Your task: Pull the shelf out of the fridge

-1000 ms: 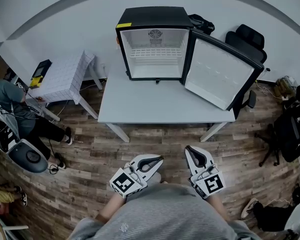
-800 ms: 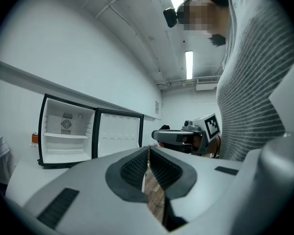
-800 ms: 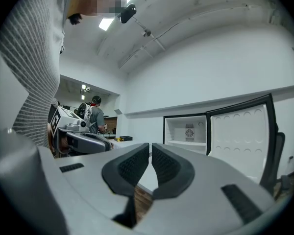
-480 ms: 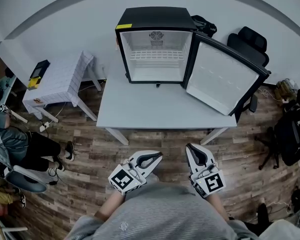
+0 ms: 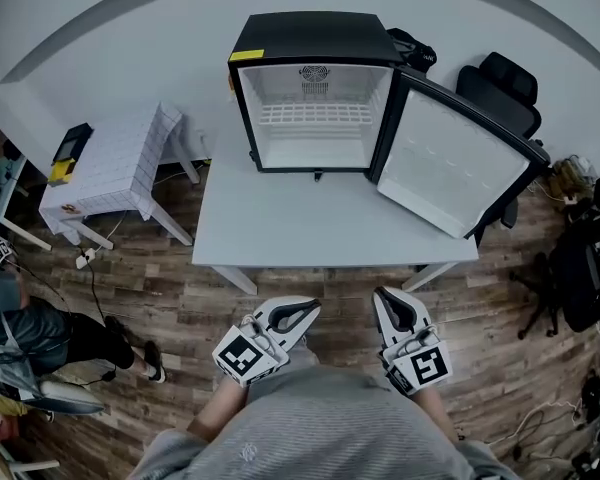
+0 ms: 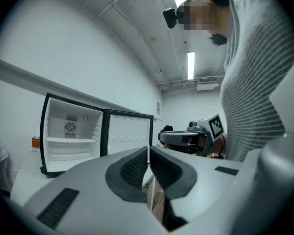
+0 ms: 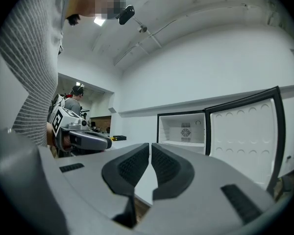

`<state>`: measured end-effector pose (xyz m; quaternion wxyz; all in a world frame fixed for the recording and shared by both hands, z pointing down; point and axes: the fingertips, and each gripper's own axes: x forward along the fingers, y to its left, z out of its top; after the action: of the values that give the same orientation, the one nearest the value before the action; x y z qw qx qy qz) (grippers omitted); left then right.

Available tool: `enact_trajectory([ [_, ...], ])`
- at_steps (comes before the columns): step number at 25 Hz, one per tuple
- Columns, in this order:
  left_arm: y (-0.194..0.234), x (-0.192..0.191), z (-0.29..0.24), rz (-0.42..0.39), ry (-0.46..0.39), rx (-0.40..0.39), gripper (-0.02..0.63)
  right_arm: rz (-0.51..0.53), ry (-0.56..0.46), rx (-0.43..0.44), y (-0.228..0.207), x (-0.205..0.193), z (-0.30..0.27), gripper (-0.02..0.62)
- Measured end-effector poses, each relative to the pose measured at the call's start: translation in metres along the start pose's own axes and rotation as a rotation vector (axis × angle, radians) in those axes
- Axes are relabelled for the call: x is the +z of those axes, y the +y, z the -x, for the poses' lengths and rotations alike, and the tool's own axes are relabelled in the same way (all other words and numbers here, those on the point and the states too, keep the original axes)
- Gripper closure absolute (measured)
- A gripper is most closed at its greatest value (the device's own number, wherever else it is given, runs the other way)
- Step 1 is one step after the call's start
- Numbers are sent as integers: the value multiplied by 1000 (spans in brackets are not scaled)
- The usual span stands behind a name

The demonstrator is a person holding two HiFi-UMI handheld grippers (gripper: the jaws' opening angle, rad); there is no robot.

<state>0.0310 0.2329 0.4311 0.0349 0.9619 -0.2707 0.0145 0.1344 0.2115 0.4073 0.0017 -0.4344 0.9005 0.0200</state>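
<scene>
Shelf, white and slatted, sits level inside the fridge, about halfway up the white cavity. The fridge stands at the back of the grey table, with its door swung wide to the right. Both grippers hover above the wooden floor, short of the table's near edge and well apart from the fridge. The left gripper has its jaws pressed together on nothing; the right gripper is likewise closed and empty
</scene>
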Motion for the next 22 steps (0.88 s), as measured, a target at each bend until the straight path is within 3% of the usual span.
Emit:
enact_trajectory([
  [10,54,-1,-5,23,15,18,584,0,-47,15,-18,6,-54,583],
  [22,116,8,-20,28,8,22,584,-9,-30,10,-41,8,-108,583],
])
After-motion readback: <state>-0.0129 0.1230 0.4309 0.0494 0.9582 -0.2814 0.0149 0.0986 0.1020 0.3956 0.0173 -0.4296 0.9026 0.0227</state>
